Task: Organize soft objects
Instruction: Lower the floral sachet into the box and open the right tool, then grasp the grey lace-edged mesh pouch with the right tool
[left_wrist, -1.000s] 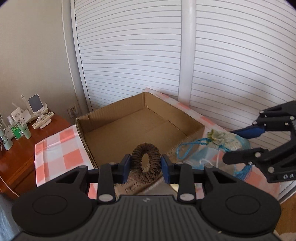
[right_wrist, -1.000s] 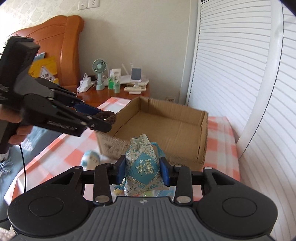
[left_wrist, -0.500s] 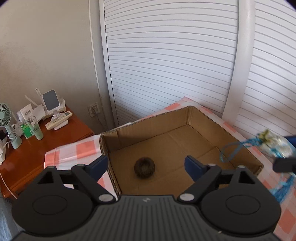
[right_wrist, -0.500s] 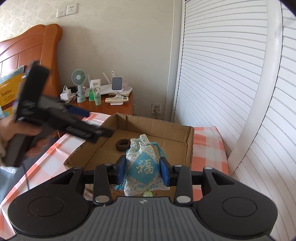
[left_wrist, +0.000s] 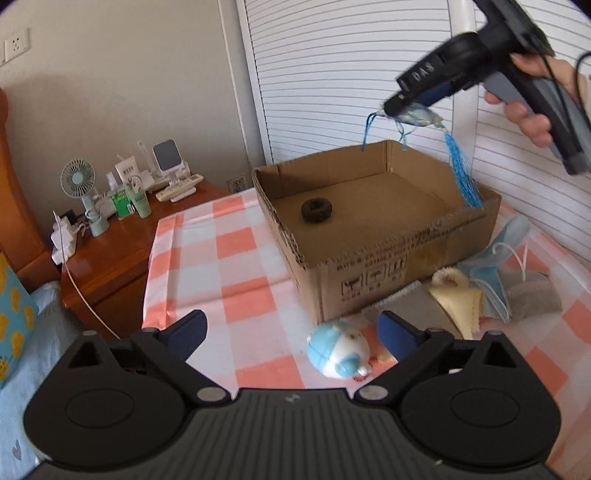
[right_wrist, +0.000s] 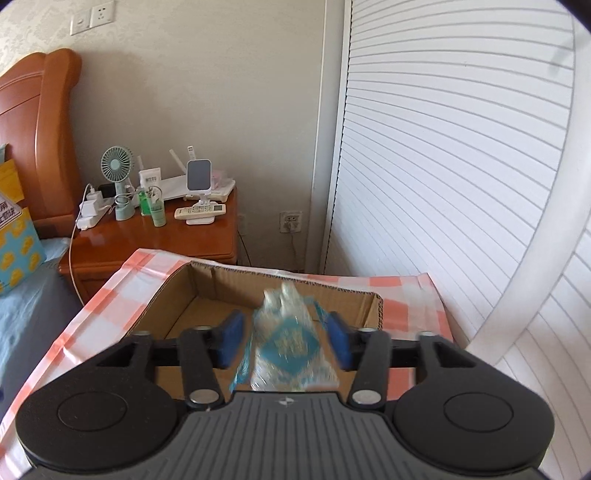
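Observation:
A cardboard box (left_wrist: 406, 254) stands on the checked cloth, with a brown scrunchie (left_wrist: 316, 209) lying inside it. My left gripper (left_wrist: 291, 332) is open and empty, back from the box, above a small blue and white plush toy (left_wrist: 338, 354). My right gripper (right_wrist: 284, 339) is over the box (right_wrist: 173, 288) with its jaws spread; the blue sachet pouch (right_wrist: 290, 347) sits blurred between them with gaps on both sides. In the left wrist view the right gripper (left_wrist: 402, 105) is high over the box's far corner, the pouch's blue tassel (left_wrist: 461, 173) hanging down.
Soft items lie by the box's front right: a yellow cloth (left_wrist: 458, 299), a blue face mask (left_wrist: 506, 251), grey fabric (left_wrist: 532, 291). A wooden nightstand (left_wrist: 110, 243) with a fan and bottles stands at left. White louvred doors are behind the box.
My left gripper has pulled back and down from the box, leaving the scrunchie inside. My right gripper moved over the box and its jaws opened off the pouch.

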